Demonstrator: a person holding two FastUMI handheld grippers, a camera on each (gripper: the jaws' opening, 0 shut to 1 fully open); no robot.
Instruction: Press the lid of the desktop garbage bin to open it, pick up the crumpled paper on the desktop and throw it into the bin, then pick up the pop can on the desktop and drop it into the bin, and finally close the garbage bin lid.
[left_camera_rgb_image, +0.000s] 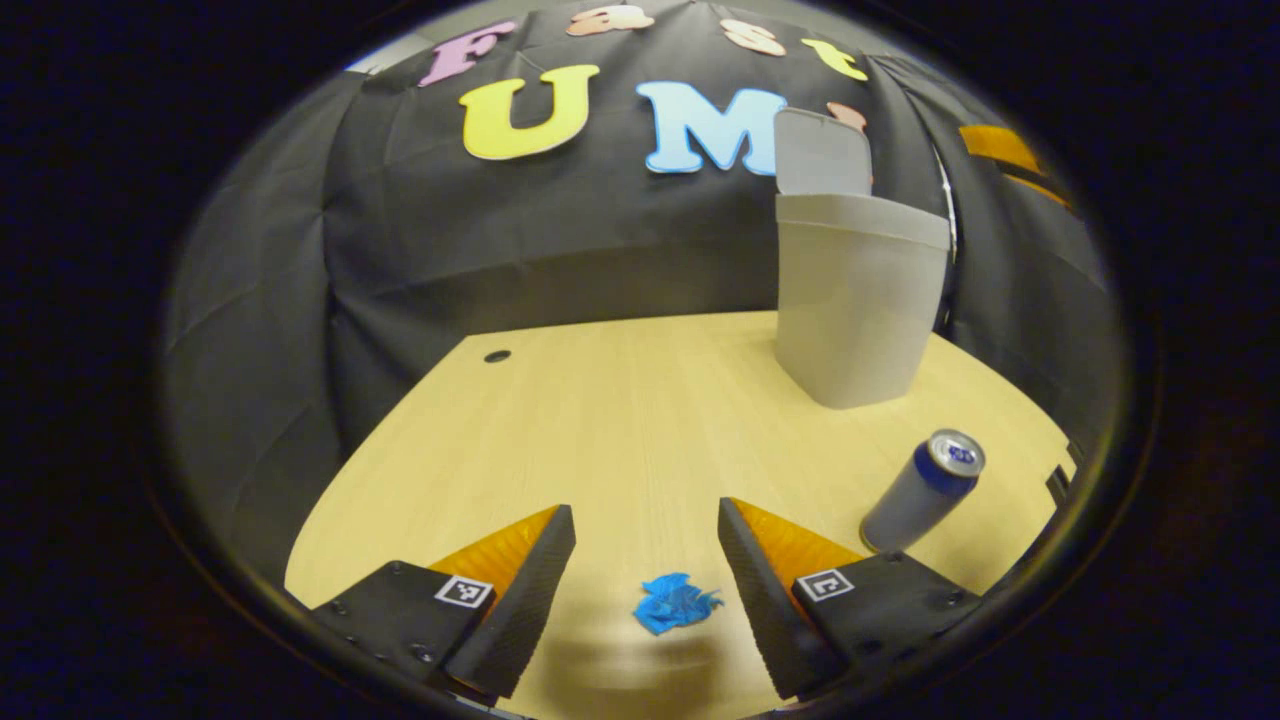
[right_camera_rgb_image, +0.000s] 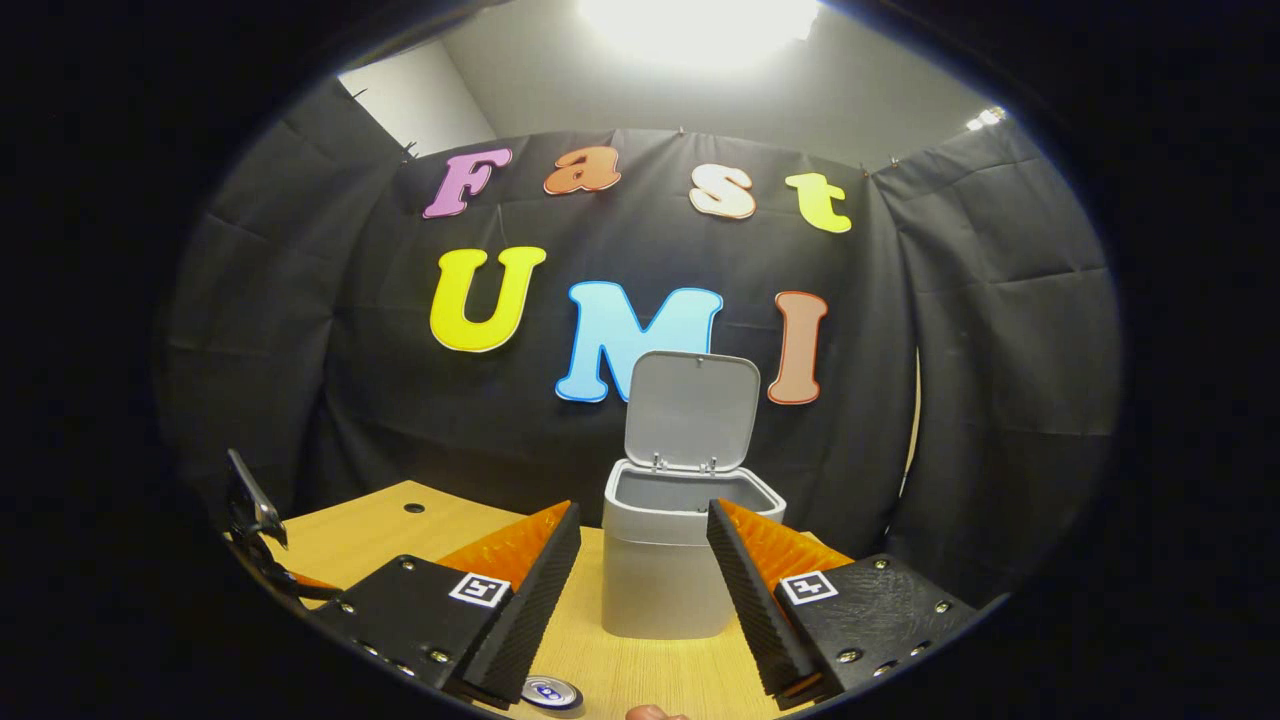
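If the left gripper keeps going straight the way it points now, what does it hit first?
Probably the crumpled paper, lying on the table between the open fingers of the left gripper. The can and bin sit off to the right. Depth is uncertain.

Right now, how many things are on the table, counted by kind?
Garbage bin, lid up: 1
Pop can: 1
Crumpled blue paper: 1
Total: 3

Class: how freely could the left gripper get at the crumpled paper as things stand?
Probably freely, yes. The left gripper is open, and the paper lies on the bare desk between its fingers, untouched. The can stands off to one side and the bin farther back, so nothing blocks the way.
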